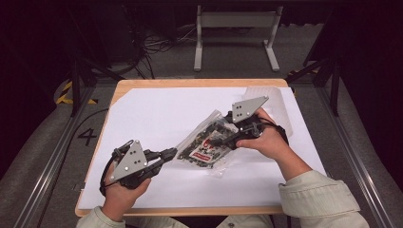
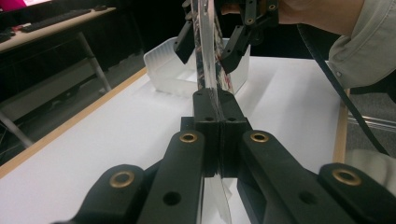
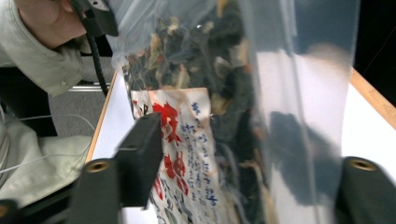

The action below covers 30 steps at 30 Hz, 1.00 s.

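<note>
- The table (image 1: 280, 190) is wooden-edged and covered by a white sheet (image 1: 157, 114); around it lie grey floor, metal rails, and a white frame stand (image 1: 235, 33) at 12 o'clock in the high view.
- A translucent plastic tray (image 2: 163, 65) sits on the sheet at about 1 o'clock from the table's centre.
- A clear plastic bag (image 1: 206, 142) of dark dried bits, with a red-and-blue printed label (image 3: 187, 154), is held between the two grippers near the centre, lifted off the sheet in the gripper views.
- The right gripper (image 1: 223, 140), at 3 o'clock of the bag, has its jaws spread either side of the bag, one pad close against the label.
- The left gripper (image 1: 172, 153), at 8 o'clock, has jaws pressed together, pinching the bag's clear edge.
</note>
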Each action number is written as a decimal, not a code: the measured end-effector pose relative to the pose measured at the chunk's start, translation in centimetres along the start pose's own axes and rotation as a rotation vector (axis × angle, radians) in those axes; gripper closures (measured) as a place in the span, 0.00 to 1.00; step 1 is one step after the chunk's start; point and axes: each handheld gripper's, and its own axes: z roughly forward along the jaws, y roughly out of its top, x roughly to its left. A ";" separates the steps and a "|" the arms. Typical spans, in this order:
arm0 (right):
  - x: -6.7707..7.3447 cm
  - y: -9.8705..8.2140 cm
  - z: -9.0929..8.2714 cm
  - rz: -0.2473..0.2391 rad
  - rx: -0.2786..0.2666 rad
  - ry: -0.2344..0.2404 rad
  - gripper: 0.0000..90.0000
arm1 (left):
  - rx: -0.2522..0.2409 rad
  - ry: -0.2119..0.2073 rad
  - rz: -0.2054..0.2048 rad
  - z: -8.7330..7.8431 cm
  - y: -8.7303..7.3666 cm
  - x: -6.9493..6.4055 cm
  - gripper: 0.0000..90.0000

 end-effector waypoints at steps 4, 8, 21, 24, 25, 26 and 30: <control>0.2 0.1 -0.4 -0.007 0.023 0.032 0.63 | 0.003 0.006 -0.002 0.0 -0.1 0.1 0.99; 0.6 0.5 -0.8 -0.023 0.053 0.087 0.77 | 0.002 0.014 -0.005 0.1 -0.2 0.2 0.99; 1.0 0.9 -1.8 -0.002 0.024 0.142 0.84 | -0.056 0.049 -0.046 -0.2 0.0 0.9 0.56; 0.9 1.1 -2.2 0.001 0.004 0.132 0.84 | -0.067 0.077 -0.066 -0.8 0.0 1.3 0.54; 0.9 1.1 -2.4 0.003 -0.007 0.126 0.84 | -0.067 0.081 -0.073 -0.9 0.0 1.4 0.53; 0.9 1.2 -2.6 0.005 -0.021 0.120 0.84 | -0.067 0.088 -0.080 -1.0 -0.1 1.6 0.52; 1.1 1.5 -3.4 0.019 -0.079 0.072 0.84 | -0.088 0.105 -0.114 -1.4 -0.5 2.1 0.48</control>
